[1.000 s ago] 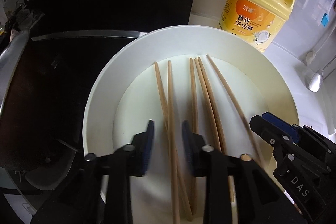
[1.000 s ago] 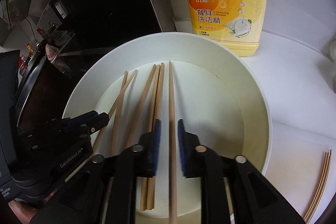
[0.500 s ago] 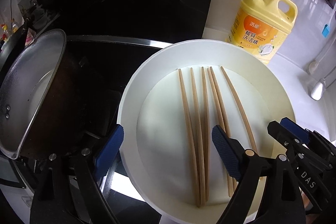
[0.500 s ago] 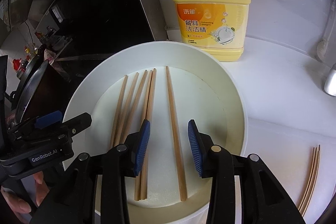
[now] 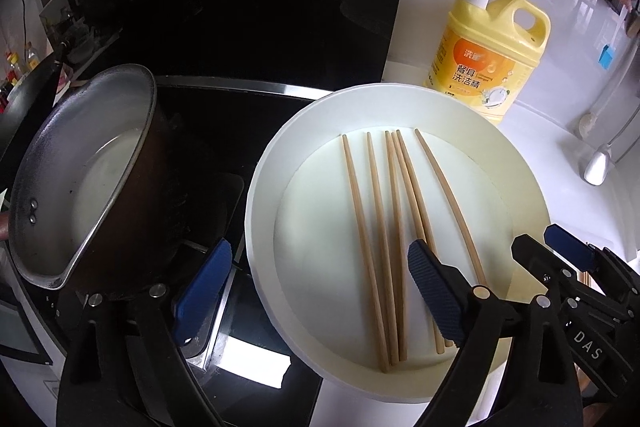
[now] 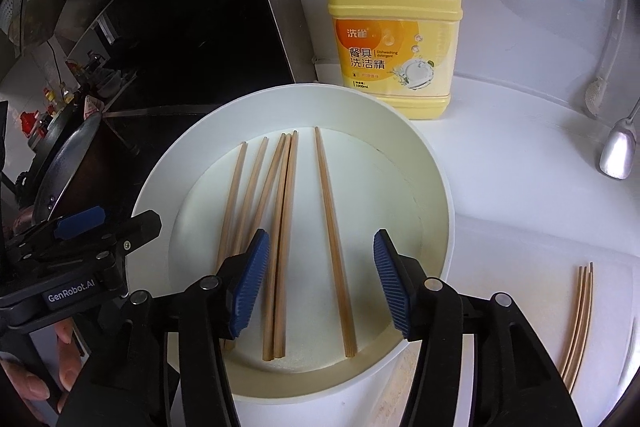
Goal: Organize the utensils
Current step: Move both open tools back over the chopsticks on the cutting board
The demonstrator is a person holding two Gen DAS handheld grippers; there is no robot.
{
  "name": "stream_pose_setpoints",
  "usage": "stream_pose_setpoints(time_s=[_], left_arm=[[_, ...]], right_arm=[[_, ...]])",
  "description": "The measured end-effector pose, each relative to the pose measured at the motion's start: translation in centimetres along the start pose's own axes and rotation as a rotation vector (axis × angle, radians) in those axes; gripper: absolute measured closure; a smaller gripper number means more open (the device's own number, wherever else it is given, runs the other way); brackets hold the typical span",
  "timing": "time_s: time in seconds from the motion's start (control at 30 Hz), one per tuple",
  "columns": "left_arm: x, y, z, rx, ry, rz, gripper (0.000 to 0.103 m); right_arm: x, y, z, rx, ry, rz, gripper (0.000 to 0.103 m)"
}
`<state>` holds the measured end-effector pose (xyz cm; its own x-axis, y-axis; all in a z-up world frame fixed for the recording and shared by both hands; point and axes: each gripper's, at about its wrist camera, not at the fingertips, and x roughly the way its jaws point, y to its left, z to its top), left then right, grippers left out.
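At nine o'clock in the left wrist view a metal saucepan (image 5: 80,179) sits on the black cooktop (image 5: 208,131), its wall close to the left rim of the white basin (image 5: 260,187) but apart from it. The left gripper (image 5: 316,291) hangs with its jaws spread wide and empty, one blue pad over the cooktop edge, the other over the basin floor. Six wooden chopsticks (image 5: 394,227) lie flat in the basin, pointing toward twelve o'clock: a group on the left and a single chopstick (image 6: 334,239) set apart on the right, with bare floor between. The right gripper (image 6: 320,287) is also open and holds nothing, its pads straddling that single stick near the six o'clock rim. The yellow detergent bottle (image 6: 394,31) stands just beyond the basin at twelve o'clock. At four o'clock more chopsticks (image 6: 578,319) lie on the white counter (image 6: 520,187), well clear of the basin.
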<state>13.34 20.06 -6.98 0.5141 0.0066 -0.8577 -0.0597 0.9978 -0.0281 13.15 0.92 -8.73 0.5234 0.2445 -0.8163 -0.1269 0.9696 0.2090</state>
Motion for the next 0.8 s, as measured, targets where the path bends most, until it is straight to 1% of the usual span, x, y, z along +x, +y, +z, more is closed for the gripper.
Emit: stream_pose_setpoints(time_s=[0.1, 0.23, 0.43, 0.63, 0.8], left_arm=[[-0.5, 0.1, -0.1, 0.003, -0.007, -0.001, 0.012], [-1.4, 0.2, -0.2, 0.007, -0.024, 0.002, 0.009], [-3.0, -0.2, -0.5, 0.050, -0.066, 0.003, 0.007], [-3.9, -0.8, -0.9, 0.076, -0.073, -0.024, 0.007], [-4.2, -1.8, -1.3, 0.100, -0.078, -0.026, 0.006]], right_arm=[[-0.6, 0.1, -0.4, 0.004, -0.005, -0.009, 0.046], [-1.5, 0.1, -0.9, 0.017, -0.014, -0.022, 0.040], [-2.8, -0.3, -1.7, 0.044, -0.025, -0.049, 0.039], [-4.2, -0.7, -2.7, 0.071, -0.042, -0.068, 0.037], [-5.7, -1.8, -3.7, 0.099, -0.055, -0.088, 0.035]])
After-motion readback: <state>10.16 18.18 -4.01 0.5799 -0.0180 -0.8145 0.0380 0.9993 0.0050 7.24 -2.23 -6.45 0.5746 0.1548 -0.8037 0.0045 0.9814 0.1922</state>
